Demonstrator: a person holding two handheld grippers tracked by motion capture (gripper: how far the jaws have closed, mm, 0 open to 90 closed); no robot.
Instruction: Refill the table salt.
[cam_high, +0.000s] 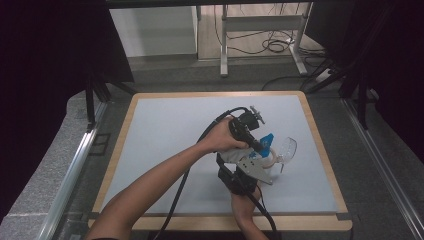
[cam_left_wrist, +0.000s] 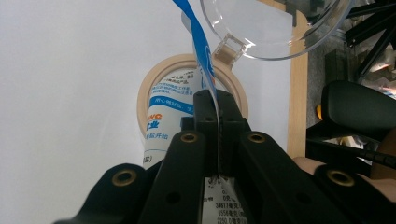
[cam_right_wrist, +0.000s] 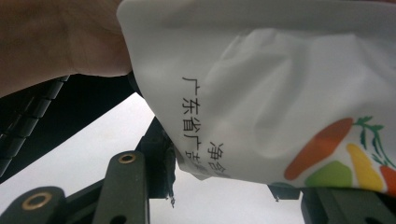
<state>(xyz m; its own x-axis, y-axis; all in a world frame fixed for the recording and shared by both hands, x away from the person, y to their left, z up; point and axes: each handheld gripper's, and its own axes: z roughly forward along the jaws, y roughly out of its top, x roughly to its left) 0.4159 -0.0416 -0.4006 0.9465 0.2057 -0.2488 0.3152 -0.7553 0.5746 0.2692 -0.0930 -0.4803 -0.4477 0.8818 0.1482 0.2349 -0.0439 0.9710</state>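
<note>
The left gripper, held in the left hand, reaches over from the left and points down to the right. Its jaws are squeezed together on the thin blue-and-white top edge of a soft pouch. In the left gripper view that edge runs up between the two black jaws, and the pouch body with its blue print lies beyond them inside a beige ring. A clear lid stands tilted at the ring's far right and touches it by a small tab.

Just nearer, the right gripper comes up from the near edge in the right hand. Its jaws stand partway open around the lower white part of the pouch, which carries black characters and a vegetable picture; whether the pads press on it cannot be told.

All this sits right of centre on a pale blue-grey table with a light wooden rim. Grey floor surrounds it, dark curtains hang at both sides, and a white desk frame with loose black cables stands beyond the far edge.

Counted: two grippers, two hands, one pouch, one ring, one clear lid.
</note>
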